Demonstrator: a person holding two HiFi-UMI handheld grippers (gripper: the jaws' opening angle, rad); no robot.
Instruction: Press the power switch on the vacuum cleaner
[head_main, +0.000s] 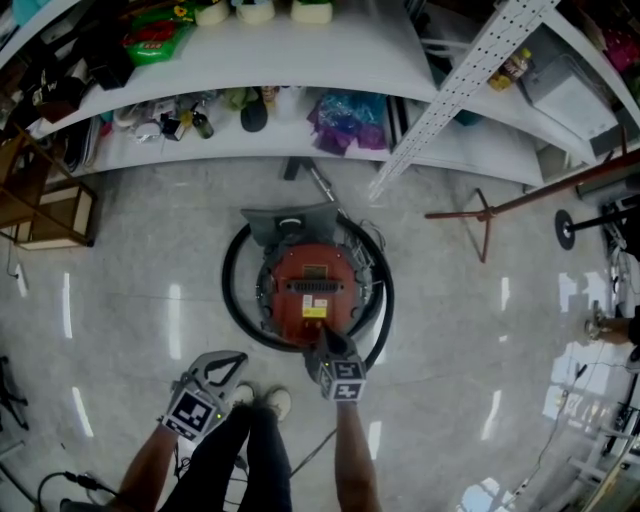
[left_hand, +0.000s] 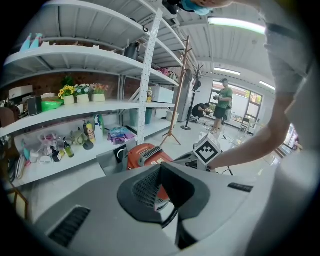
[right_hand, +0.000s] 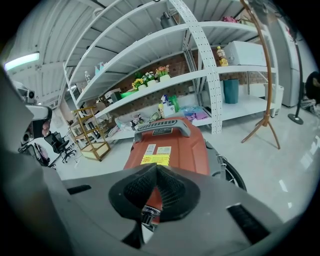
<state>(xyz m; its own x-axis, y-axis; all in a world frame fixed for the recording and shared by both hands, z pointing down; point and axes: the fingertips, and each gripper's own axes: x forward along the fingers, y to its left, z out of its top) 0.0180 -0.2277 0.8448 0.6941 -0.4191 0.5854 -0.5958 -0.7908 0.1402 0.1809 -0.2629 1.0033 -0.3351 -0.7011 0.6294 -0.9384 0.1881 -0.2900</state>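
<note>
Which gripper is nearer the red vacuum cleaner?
The right gripper, tips over the near edge of the vacuum cleaner; the left gripper hangs back by the shoes.

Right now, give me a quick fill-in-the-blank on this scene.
1. The vacuum body is ___.
2. Its black hose lies coiled ___ it.
3. The right gripper is over the vacuum's near edge, jaws ___.
Missing words: red; around; shut.
</note>
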